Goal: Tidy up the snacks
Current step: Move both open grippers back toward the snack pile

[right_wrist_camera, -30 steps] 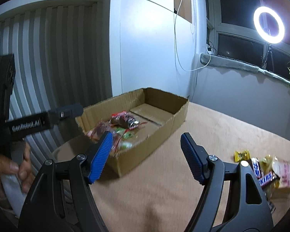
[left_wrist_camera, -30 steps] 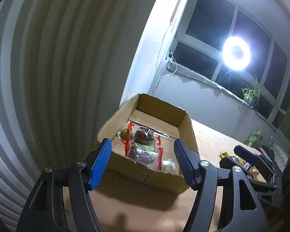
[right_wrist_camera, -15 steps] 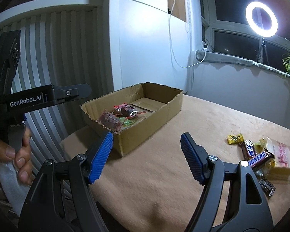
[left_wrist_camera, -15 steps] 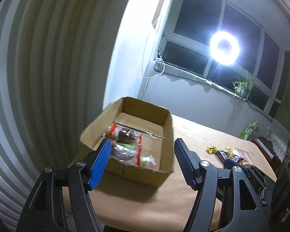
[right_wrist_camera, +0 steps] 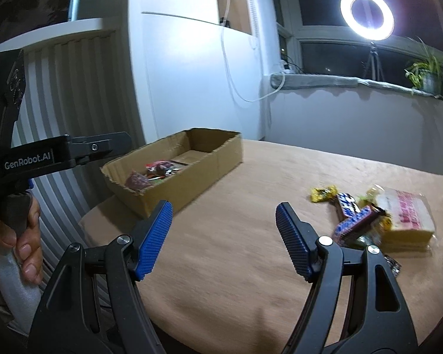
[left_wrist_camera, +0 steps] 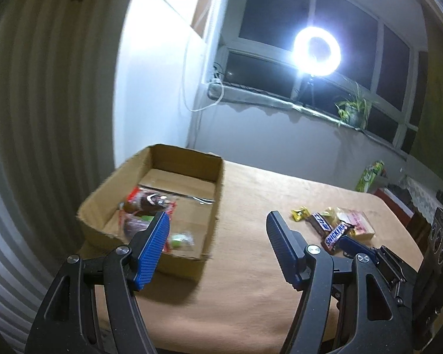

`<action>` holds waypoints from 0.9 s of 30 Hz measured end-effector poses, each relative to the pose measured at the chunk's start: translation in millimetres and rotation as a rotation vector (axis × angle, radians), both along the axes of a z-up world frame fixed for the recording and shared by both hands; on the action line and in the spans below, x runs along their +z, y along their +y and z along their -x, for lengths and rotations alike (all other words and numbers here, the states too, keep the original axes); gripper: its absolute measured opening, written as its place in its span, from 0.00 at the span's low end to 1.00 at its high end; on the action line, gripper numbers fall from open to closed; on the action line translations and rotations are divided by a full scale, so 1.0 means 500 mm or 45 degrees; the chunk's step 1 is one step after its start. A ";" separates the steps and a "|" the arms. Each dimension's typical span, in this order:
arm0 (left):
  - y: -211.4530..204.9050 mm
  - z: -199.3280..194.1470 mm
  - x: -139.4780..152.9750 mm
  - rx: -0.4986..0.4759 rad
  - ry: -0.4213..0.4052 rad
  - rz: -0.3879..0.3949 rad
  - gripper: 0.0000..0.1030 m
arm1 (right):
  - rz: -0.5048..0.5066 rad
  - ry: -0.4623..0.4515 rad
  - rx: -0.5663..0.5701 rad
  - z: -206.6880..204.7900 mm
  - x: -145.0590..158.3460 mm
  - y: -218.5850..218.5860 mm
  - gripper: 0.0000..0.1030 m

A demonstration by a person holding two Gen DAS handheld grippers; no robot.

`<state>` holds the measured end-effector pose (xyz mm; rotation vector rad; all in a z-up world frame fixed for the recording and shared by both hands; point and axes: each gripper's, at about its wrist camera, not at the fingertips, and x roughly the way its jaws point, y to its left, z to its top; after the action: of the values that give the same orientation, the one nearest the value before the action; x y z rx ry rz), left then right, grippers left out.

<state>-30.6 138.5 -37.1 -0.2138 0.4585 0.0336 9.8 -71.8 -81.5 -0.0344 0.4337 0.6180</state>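
Both grippers are hanging spread and empty: left gripper (left_wrist_camera: pixel 217 236), right gripper (right_wrist_camera: pixel 224 227). Cardboard box (left_wrist_camera: pixel 192 162) is sitting beyond the left fingers, its snacks blurry. Snickers bar (right_wrist_camera: pixel 356 224) is peeking out, half hidden behind the right finger.

My left gripper (left_wrist_camera: pixel 217 247) black-framed with open triangular cut-outs, blue ribbed pads (left_wrist_camera: pixel 152 249), silver screws at the finger joints, my right gripper (right_wrist_camera: pixel 223 240) the same build, white GenRobot.AI lettering (right_wrist_camera: pixel 28 162) on the black body at nine o'clock
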 end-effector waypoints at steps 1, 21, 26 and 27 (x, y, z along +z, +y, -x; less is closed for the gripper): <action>-0.010 -0.005 0.000 -0.012 0.006 -0.008 0.66 | -0.006 0.002 -0.010 -0.002 -0.001 -0.010 0.73; -0.227 -0.121 -0.023 -0.303 0.112 -0.154 0.66 | -0.029 0.109 -0.296 -0.063 -0.054 -0.242 0.73; -0.279 -0.152 -0.039 -0.400 0.132 -0.190 0.66 | 0.014 0.159 -0.304 -0.075 -0.078 -0.269 0.73; -0.288 -0.159 -0.044 -0.422 0.139 -0.197 0.66 | 0.024 0.166 -0.310 -0.076 -0.083 -0.273 0.73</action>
<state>48.8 -5.7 -59.2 0.0181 0.5928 -0.2443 47.7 -208.0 -123.1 0.0405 0.5606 0.3772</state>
